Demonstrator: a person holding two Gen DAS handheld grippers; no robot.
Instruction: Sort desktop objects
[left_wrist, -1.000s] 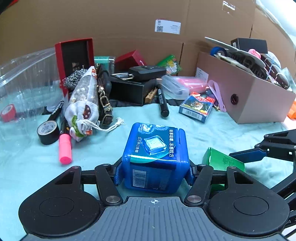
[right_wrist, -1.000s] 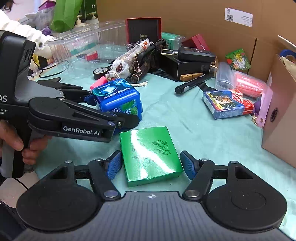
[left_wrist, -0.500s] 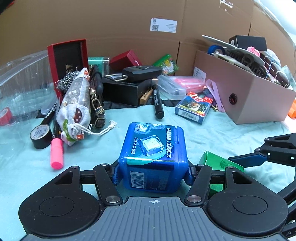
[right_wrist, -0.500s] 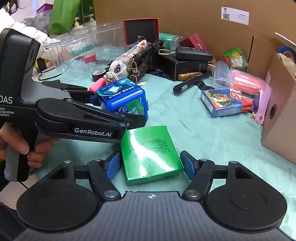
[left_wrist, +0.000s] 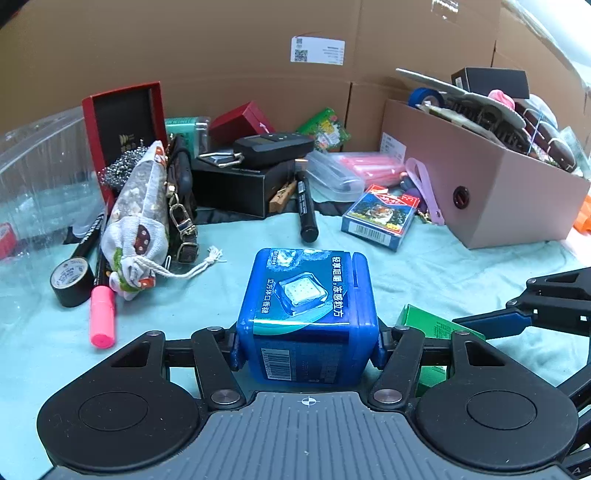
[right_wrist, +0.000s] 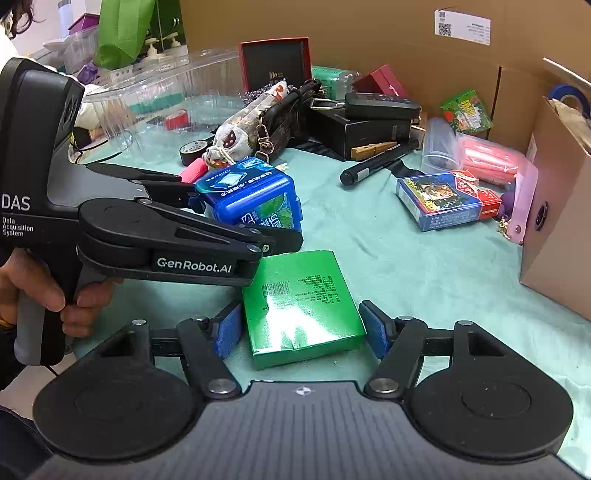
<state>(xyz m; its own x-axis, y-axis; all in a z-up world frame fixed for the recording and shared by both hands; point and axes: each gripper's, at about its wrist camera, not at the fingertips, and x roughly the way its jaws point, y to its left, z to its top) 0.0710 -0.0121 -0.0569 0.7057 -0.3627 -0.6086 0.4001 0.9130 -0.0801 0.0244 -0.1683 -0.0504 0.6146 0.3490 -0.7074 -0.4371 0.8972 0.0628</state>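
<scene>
A blue cube-shaped gum box (left_wrist: 306, 302) sits between the pads of my left gripper (left_wrist: 306, 350). The jaws are closing and both pads press on its sides. In the right wrist view the same blue gum box (right_wrist: 251, 195) is tilted in the left gripper (right_wrist: 243, 216), and a hand (right_wrist: 40, 288) holds that gripper's handle. A flat green box (right_wrist: 299, 302) lies on the teal cloth between the pads of my right gripper (right_wrist: 301, 326). Those pads stand close beside its edges without a clear squeeze. The green box (left_wrist: 436, 325) also shows beside a right gripper finger (left_wrist: 495, 325).
A cardboard box (left_wrist: 509, 192) full of items stands at the right. A blue card pack (left_wrist: 380, 216), a black marker (left_wrist: 306, 206), a black case (left_wrist: 236, 184), a patterned pouch (left_wrist: 136, 221), a tape roll (left_wrist: 70, 280), a pink highlighter (left_wrist: 101, 317) and a clear bin (left_wrist: 37, 184) crowd the back.
My left gripper with the blue gum box has shifted slightly rightward, nearer the green box. The right gripper and the green box have stayed put.
</scene>
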